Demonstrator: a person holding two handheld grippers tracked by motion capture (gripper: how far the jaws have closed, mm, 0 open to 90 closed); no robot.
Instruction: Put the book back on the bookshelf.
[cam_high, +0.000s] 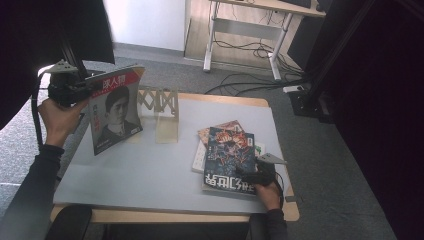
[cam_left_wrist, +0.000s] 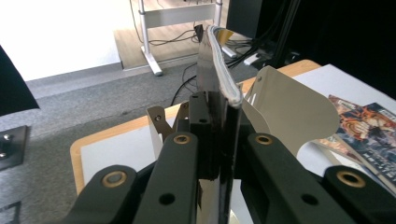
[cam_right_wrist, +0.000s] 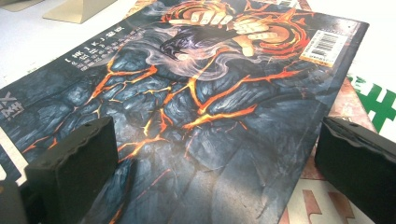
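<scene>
**Magazine pinched upright at the left, open claw over the stack at the right**

We are holding the portrait magazine (cam_high: 116, 110) upright in the left gripper (cam_high: 82, 90), above the left edge of the grey mat (cam_high: 145, 175). Its red-topped cover is facing the high camera, and its lower corner is hanging just over the mat. In the left gripper view we are looking along the jaws, which are pressed together on the magazine's edge (cam_left_wrist: 219, 84); the pages are rising straight up between them and fanning a little at the top. Our left hand (cam_high: 57, 117) is raised beside the table, wrapped around the gripper body, with the forearm coming up from the lower left corner of the high view.

Just beyond the magazine, the pale rack (cam_high: 162, 112) is standing on the mat, near it but apart.

Our right gripper (cam_high: 255, 172) is resting low at the near right corner of the dark lava-patterned magazine (cam_high: 229, 157), which is lying flat on top of a small stack (cam_high: 220, 131) at the right of the mat. In the right gripper view the jaws are spread wide, one at each side of that cover (cam_right_wrist: 196, 107), with nothing pinched between them. Our right hand (cam_high: 269, 192) is lying close to the table edge, the wrist pointing toward the stack.
</scene>
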